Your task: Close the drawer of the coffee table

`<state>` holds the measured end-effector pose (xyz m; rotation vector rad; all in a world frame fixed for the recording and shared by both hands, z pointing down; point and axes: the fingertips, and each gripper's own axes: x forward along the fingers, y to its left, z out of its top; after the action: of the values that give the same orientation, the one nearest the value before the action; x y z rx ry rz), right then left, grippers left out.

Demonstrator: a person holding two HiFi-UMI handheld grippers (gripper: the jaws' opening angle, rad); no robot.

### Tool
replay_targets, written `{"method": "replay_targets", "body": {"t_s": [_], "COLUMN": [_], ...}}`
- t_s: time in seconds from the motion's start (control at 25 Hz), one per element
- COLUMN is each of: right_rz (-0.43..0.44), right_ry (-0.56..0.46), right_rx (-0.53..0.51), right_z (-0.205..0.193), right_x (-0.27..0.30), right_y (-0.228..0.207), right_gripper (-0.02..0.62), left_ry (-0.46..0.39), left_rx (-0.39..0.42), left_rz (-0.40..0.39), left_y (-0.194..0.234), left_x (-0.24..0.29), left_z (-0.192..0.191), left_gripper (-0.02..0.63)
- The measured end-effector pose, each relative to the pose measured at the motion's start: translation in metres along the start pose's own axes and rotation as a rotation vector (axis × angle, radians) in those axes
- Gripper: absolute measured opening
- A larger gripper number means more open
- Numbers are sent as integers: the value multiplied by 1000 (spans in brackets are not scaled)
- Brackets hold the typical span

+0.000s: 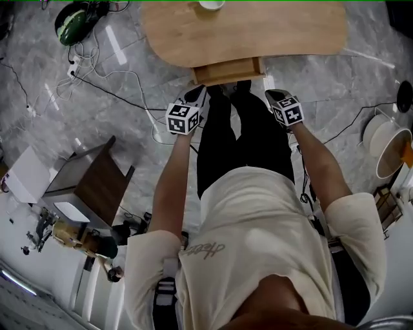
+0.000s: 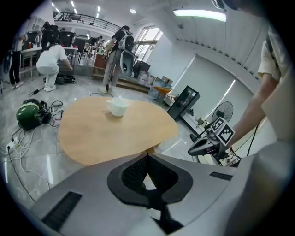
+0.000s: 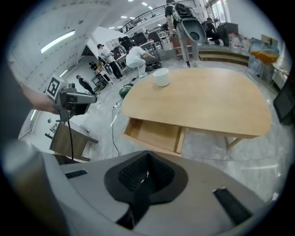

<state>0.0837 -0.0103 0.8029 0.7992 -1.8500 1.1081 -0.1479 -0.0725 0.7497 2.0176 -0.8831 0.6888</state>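
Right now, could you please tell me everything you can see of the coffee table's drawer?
The drawer is a shallow, open-topped box of light wood, the same as the tabletop. It stands pulled out, level, from under the table's edge on the person's side, and its inside looks empty. No handle shows. Neither the left gripper nor the right gripper touches it; both are held short of its front, jaws together and holding nothing.

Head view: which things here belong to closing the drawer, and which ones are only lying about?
Belong to the job: drawer, pulled open; coffee table; left gripper; right gripper.

Just lying about: white cup on the tabletop; green helmet and cables on the floor; dark side table.
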Motion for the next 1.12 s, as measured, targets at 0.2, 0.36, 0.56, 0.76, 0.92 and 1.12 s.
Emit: {"method": "replay_targets", "body": {"t_s": [0.2, 0.36, 0.56, 0.76, 0.92, 1.12], "right_rz": [-23, -39, -18, -15, -18, -19], "right_ry": [74, 166, 193, 212, 207, 177], "right_rx": [82, 71, 64, 77, 135, 222], "right_z": [-25, -39, -47, -57, -71, -76], "right_x": [54, 96, 137, 171, 192, 215], "right_y": [-20, -34, -53, -75, -90, -100], "right_gripper": [-3, -3, -3, -3, -3, -3], "left_ry": [149, 231, 237, 288, 312, 297], "left_rx": [-69, -193, -293, -318, -331, -342], "left_rz": [-82, -106, -79, -61, -57, -45], "left_y": [26, 55, 87, 108, 110, 114], "left_x": [48, 80, 115, 150, 172, 196], "left_z": [-86, -145, -180, -221, -239, -236], "left_gripper": [5, 5, 5, 5, 5, 5]}}
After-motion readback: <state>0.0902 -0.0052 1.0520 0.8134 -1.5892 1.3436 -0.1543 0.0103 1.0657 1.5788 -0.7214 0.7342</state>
